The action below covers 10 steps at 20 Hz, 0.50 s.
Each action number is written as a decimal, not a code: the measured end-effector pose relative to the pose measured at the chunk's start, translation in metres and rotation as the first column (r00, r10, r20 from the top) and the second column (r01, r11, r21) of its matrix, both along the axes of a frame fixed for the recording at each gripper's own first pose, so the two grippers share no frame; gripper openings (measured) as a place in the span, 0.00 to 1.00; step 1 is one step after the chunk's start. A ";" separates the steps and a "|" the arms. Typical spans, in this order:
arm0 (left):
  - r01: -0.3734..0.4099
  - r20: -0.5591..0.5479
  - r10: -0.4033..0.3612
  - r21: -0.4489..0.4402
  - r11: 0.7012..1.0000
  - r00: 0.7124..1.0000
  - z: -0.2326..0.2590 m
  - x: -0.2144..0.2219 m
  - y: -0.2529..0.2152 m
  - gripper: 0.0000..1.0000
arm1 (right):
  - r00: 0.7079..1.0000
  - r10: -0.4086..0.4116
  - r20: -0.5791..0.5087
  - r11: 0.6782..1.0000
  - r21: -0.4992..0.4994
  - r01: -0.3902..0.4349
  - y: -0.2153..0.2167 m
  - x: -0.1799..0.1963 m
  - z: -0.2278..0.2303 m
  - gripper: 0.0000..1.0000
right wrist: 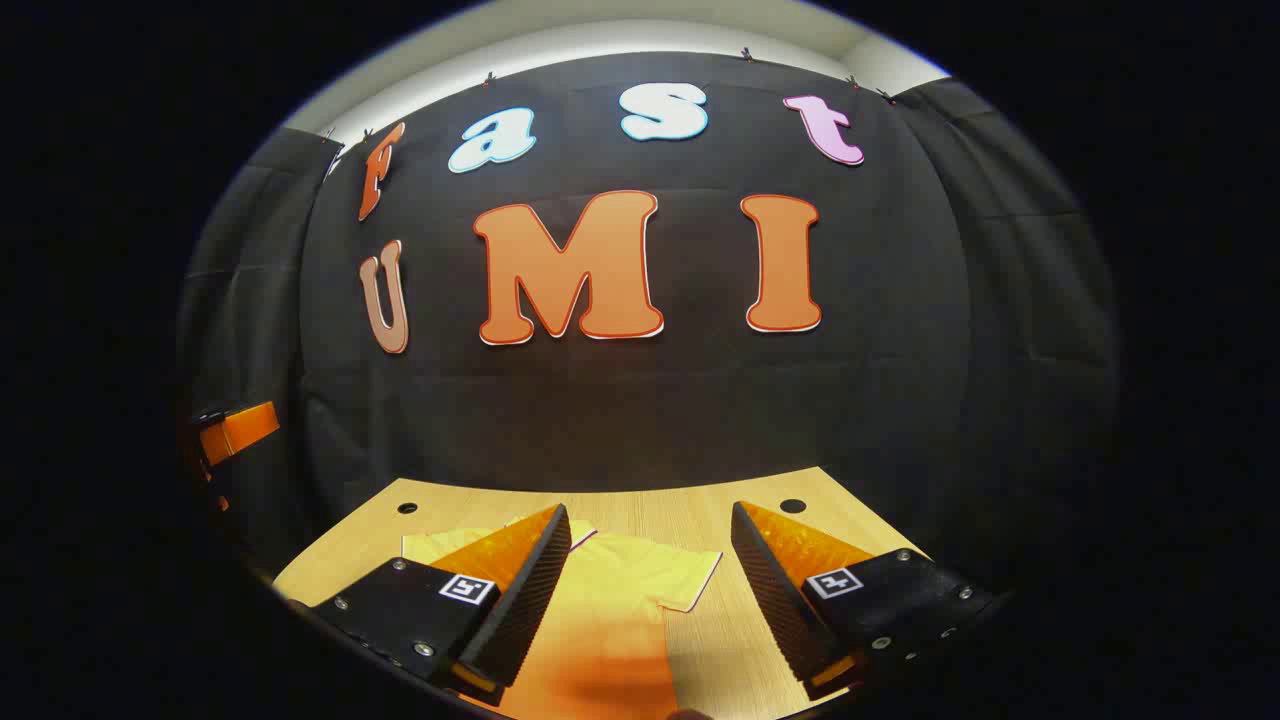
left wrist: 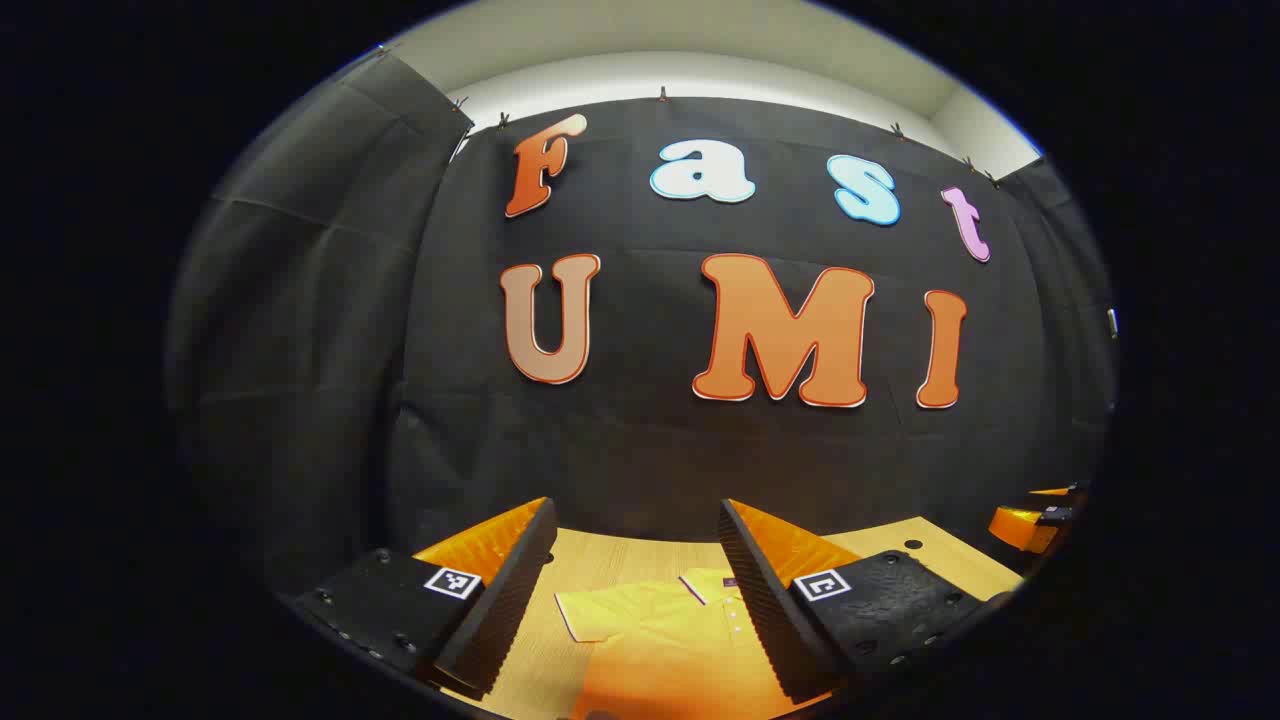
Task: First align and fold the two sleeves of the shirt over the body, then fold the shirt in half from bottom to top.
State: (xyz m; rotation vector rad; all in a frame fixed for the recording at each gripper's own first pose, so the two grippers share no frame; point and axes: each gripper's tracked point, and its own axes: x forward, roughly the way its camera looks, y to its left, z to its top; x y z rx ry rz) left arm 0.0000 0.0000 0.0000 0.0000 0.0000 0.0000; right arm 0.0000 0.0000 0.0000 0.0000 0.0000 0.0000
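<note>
Shirt flat, table holes nearby.

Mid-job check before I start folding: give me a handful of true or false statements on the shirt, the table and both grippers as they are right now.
1. The shirt lies spread on the table. True.
2. The left gripper is clamped on a sleeve. False: its jaws stand open above the shirt, holding nothing.
3. The right gripper is open. True.
4. Both sleeves are already folded over the body. False: in the right gripper view one sleeve sticks out sideways, and in the left gripper view the other sleeve does too.
5. The shirt is blue. False: it is yellow.
</note>
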 end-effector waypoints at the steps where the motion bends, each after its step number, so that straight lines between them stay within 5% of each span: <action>1: 0.003 -0.004 -0.003 0.002 1.000 1.000 -0.001 0.001 0.000 0.98 | 1.000 -0.021 0.004 1.000 0.001 0.021 -0.003 0.001 0.002 0.98; 10: 0.023 -0.011 -0.022 0.015 1.000 1.000 -0.006 0.005 -0.001 0.97 | 0.999 -0.047 -0.001 0.998 -0.041 0.046 -0.007 0.000 0.004 0.98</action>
